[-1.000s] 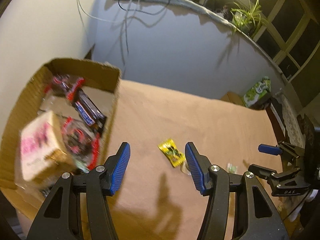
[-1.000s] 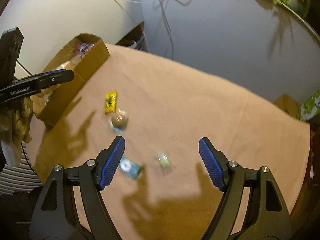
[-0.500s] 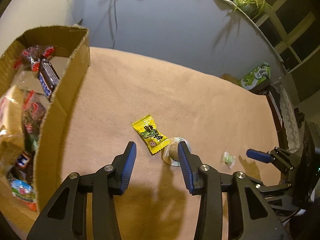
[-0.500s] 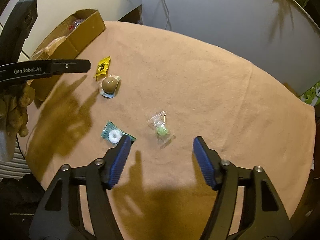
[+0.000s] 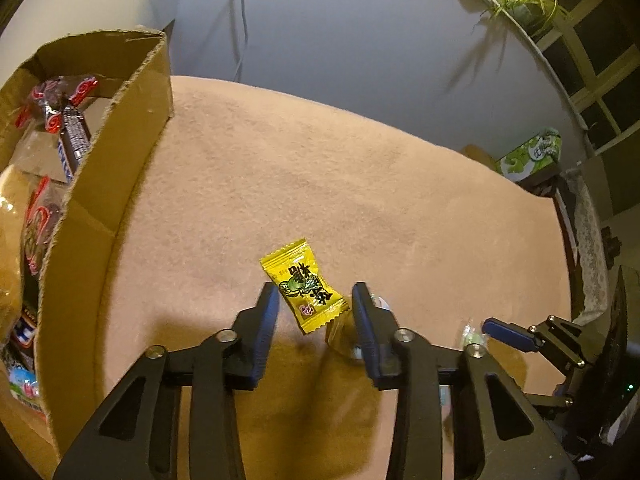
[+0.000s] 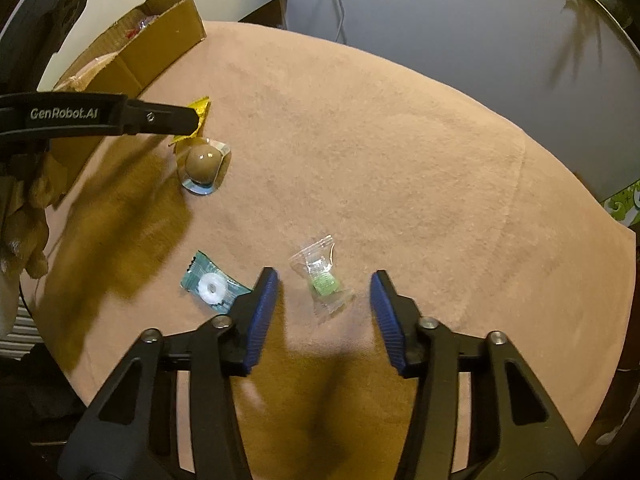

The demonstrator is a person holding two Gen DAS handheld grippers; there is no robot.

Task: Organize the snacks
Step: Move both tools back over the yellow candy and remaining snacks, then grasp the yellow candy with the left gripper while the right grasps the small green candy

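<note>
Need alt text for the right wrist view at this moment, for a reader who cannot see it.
The right gripper is closing around a clear-wrapped green candy on a tan tablecloth, pads not yet touching it. A teal-wrapped white ring candy lies beside it; farther off are a brown ball sweet, the left gripper's finger over a yellow packet, and a cardboard box.

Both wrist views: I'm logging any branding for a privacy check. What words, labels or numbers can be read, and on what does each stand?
"GenRobot.AI": white letters on the side of the left gripper, right wrist view.
Yellow candy wrapper: dark printed characters, not legible.
Dark bar wrapper in the cardboard box: white letters, cut off by the wall.
Green box at the far edge: print too small.
Teal mint wrapper and clear green-candy wrapper: nothing readable.
</note>
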